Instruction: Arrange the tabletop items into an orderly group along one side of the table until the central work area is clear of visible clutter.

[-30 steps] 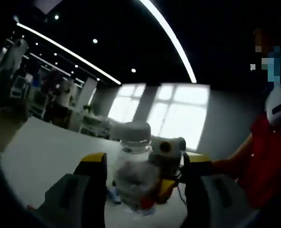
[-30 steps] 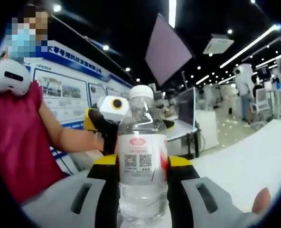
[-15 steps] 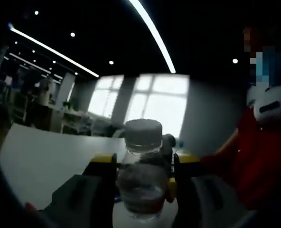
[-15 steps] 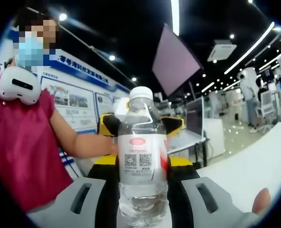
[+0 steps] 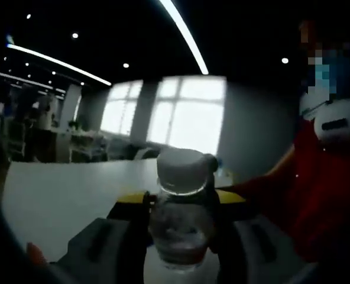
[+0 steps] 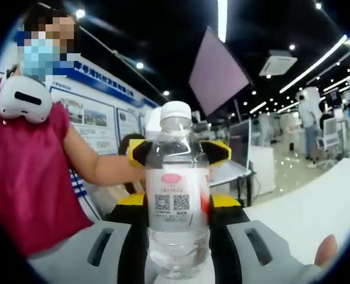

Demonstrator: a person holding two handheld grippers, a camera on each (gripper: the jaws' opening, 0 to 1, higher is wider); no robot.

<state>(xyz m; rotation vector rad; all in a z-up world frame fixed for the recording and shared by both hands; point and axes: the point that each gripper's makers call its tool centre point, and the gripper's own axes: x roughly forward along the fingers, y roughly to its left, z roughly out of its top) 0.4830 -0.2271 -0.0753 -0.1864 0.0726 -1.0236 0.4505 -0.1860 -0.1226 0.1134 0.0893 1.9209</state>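
Your right gripper (image 6: pixel 178 236) has its jaws pressed on the bottle (image 6: pixel 178 201), which stands at the lower centre of the right gripper view with its long axis upright in that frame, white cap (image 6: pixel 176 110) at the top and the label with its square codes facing you. A little water sits in the bottom of it.

In the left gripper view the same bottle (image 5: pixel 181 228) fills the lower centre, cap (image 5: pixel 182 171) up, sitting between the yellow-tipped jaws of your left gripper (image 5: pixel 181 236). Those jaws stand close at either side of it, but the frame is dark and I cannot tell whether they pinch it or only flank it.

So both grippers sit at the bottle from opposite sides, equally near; in the right gripper view the yellow tips of the left one peek out behind the bottle, mid-frame. My guess is a handover or a two-handed carry: keep the axis upright.

Count: one bottle, one cap, two grippers. The white table (image 5: pixel 74 189) stretches to the left in the left gripper view and shows at the lower right (image 6: pixel 299 219) of the right gripper view.
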